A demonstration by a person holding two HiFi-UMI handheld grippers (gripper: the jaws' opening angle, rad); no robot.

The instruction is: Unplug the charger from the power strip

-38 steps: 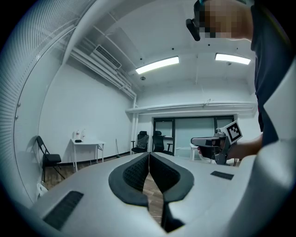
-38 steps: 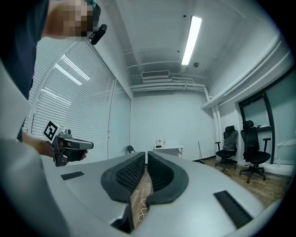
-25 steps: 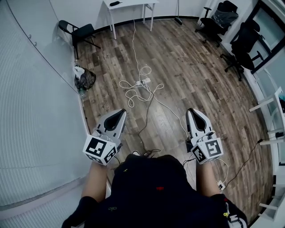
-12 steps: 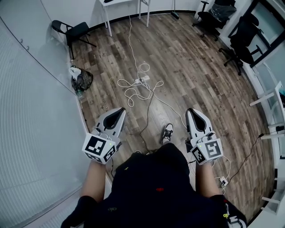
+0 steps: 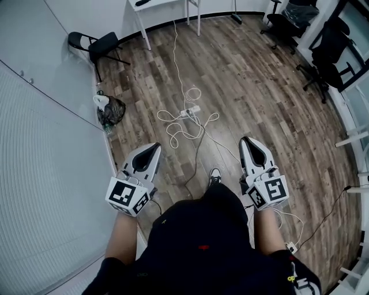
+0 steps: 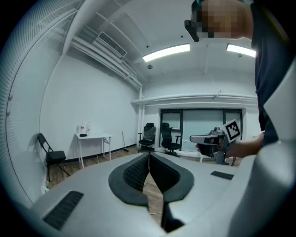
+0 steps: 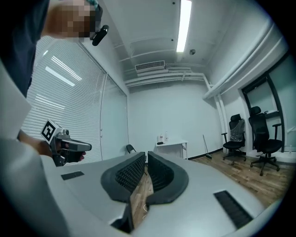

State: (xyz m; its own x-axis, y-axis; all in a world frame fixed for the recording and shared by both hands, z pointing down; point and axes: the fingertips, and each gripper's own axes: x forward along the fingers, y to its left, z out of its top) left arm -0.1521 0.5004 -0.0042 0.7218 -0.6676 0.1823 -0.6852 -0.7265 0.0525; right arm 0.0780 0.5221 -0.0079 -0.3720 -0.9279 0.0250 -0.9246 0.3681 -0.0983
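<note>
**Both grippers clenched and empty; power strip far up the floor**

1. Left fingers (image 6: 134, 173): tips pressed together with nothing between them. Only floor planks show through the slit behind.
2. Right fingers (image 7: 159, 172): likewise clenched and empty.
3. Left gripper (image 5: 151, 152): I have it lower left of centre in the head view, pointing up-frame.
4. Right gripper (image 5: 250, 147): lower right of centre, roughly parallel to the left one and well apart from it.
5. Shoe (image 5: 214, 174): low centre, between the two grippers.
6. Power strip (image 5: 190, 109): white, lying on the wood floor (image 5: 259, 86) above centre, well apart from both grippers.
7. Charger: too small for me to single out on the strip.
8. White cables (image 5: 183, 131): loose loops just below the strip. One line runs up-frame toward the white surface (image 5: 167, 3) at the top edge.
9. Black bag (image 5: 112, 109): left of the strip, against the wall.
10. Folding chair (image 5: 95, 41): upper left.
11. Office chairs (image 5: 331, 49): upper right.
</note>
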